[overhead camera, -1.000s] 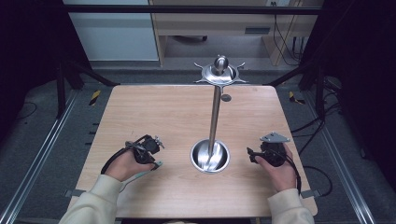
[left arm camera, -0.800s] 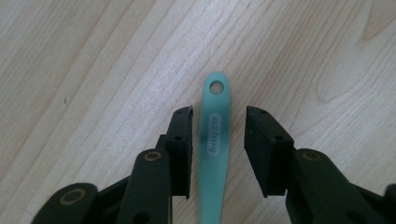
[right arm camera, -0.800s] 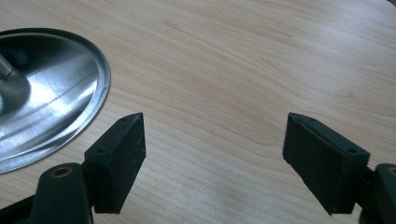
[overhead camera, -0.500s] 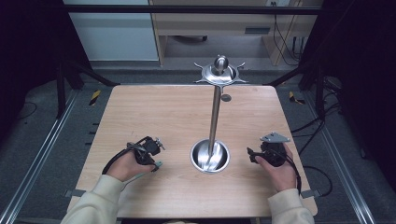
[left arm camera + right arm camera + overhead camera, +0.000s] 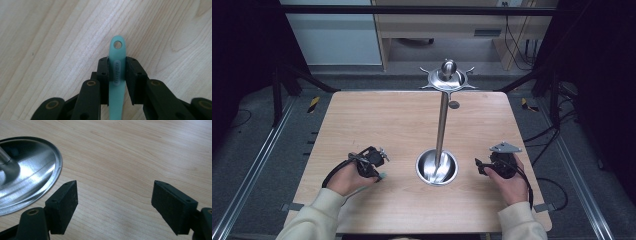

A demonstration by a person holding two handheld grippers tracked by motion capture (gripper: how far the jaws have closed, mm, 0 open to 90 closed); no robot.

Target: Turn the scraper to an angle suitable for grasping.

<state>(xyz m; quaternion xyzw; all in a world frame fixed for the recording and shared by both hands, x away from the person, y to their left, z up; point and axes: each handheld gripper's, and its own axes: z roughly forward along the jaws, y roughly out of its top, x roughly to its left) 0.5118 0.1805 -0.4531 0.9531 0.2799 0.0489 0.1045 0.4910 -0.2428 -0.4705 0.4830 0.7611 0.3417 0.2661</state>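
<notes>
A tall steel stand (image 5: 441,125) rises from a round dished base (image 5: 437,167) near the front middle of the wooden worktop (image 5: 377,120), and at its head sits a disc with short hooks (image 5: 448,79) around it; a small grey round spot (image 5: 454,104) lies on the wood behind the pole. The stand is between the two hands, with bare wood around each of them. The left gripper (image 5: 373,167) lies low on the worktop left of the base, and its jaws have just been closing — in the left gripper view the left gripper (image 5: 117,75) has both black pads pressed against the sides of a pale green handle (image 5: 117,72), pinching it. The right gripper (image 5: 484,166) rests on the far side of the base, just beside its rim, and in the right gripper view its jaws (image 5: 115,202) stand spread wide with nothing but wood between them. The handle is a flat, narrow strip of mint-green plastic with a rounded end pierced by a round hole (image 5: 117,45) and raised lettering on an oval patch, too blurred to read; its end juts past the pads over the wood, and in the high view a bit of it shows at the left hand (image 5: 381,175).
</notes>
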